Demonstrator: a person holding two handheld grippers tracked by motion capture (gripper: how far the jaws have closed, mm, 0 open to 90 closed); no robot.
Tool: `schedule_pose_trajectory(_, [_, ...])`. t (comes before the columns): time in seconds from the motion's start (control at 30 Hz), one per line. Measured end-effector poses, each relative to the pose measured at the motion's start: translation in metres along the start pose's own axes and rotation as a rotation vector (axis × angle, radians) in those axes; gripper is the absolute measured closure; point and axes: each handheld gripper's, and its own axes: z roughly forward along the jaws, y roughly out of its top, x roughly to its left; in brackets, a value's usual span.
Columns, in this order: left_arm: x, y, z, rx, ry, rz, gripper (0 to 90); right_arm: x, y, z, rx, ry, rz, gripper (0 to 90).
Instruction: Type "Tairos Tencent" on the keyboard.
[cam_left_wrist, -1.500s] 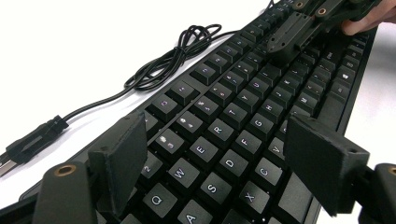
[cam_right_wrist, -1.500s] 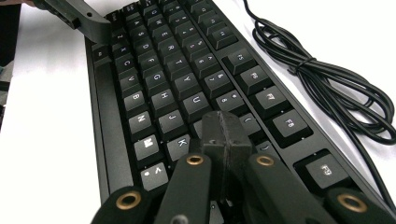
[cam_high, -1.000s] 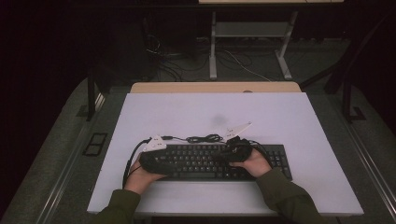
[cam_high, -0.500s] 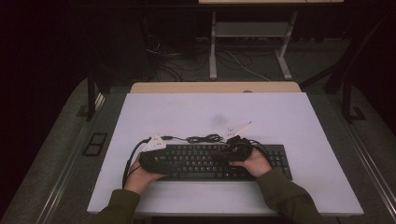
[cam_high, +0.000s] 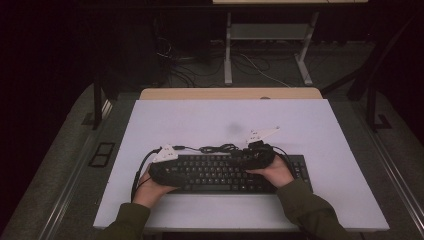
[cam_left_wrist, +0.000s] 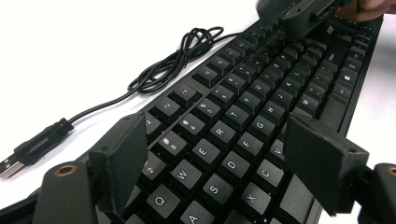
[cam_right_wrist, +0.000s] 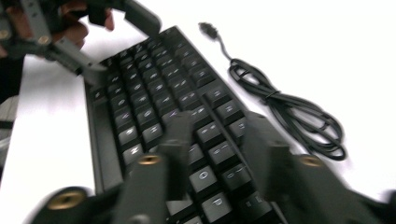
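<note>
Item one: black keyboard (cam_high: 225, 172), lying flat on the white table (cam_high: 200, 120), near the edge closest to me, its long side running left to right.

Item two: keyboard cable (cam_left_wrist: 173, 65), lying bundled in loose loops on the table just behind the keyboard, its plug (cam_left_wrist: 35, 147) resting off to one side.

Item three: my left gripper (cam_left_wrist: 219, 158), hovering over the left end of the keyboard. I am holding its jaws spread wide above the letter keys, the pads standing apart with nothing pinched between them.

Item four: my right gripper (cam_right_wrist: 219, 149), hovering over the keyboard further to the right. Its jaws have just been opening; they are standing parted above the keys, gripping nothing, though this view is blurring.

Item five: my hands (cam_high: 272, 172), resting low at the keyboard's near side, sleeves trailing off the table edge.
</note>
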Motion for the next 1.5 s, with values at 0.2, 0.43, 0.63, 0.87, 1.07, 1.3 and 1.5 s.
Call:
schedule_pose_trajectory(0.2, [0.0, 0.001, -0.002, -0.003, 0.002, 0.0, 22.7, -0.005, -0.001, 0.0, -0.043, -0.054, 0.026, 32.7])
schedule_pose_trajectory(0.43, [0.001, 0.001, -0.007, -0.003, 0.002, 0.001, 27.7, -0.006, -0.002, 0.0, -0.066, -0.081, 0.036, 26.6])
schedule_pose_trajectory(0.63, [0.001, 0.001, -0.011, 0.003, -0.002, 0.015, 42.8, -0.006, -0.002, 0.001, -0.07, -0.087, 0.036, 25.2])
schedule_pose_trajectory(0.87, [0.002, -0.001, -0.012, 0.022, -0.021, 0.013, 67.0, -0.006, -0.002, 0.001, -0.074, -0.087, 0.032, 24.6])
schedule_pose_trajectory(1.07, [0.004, -0.002, -0.013, 0.041, -0.038, 0.002, 88.1, -0.005, -0.001, 0.001, -0.076, -0.09, 0.028, 24.6])
schedule_pose_trajectory(1.3, [0.005, -0.003, -0.012, 0.059, -0.042, 0.0, 89.2, -0.005, -0.001, 0.001, -0.076, -0.091, 0.027, 24.6])
schedule_pose_trajectory(1.5, [0.005, -0.005, -0.008, 0.077, -0.05, 0.003, 89.2, -0.005, -0.002, 0.002, -0.077, -0.092, 0.028, 24.6])
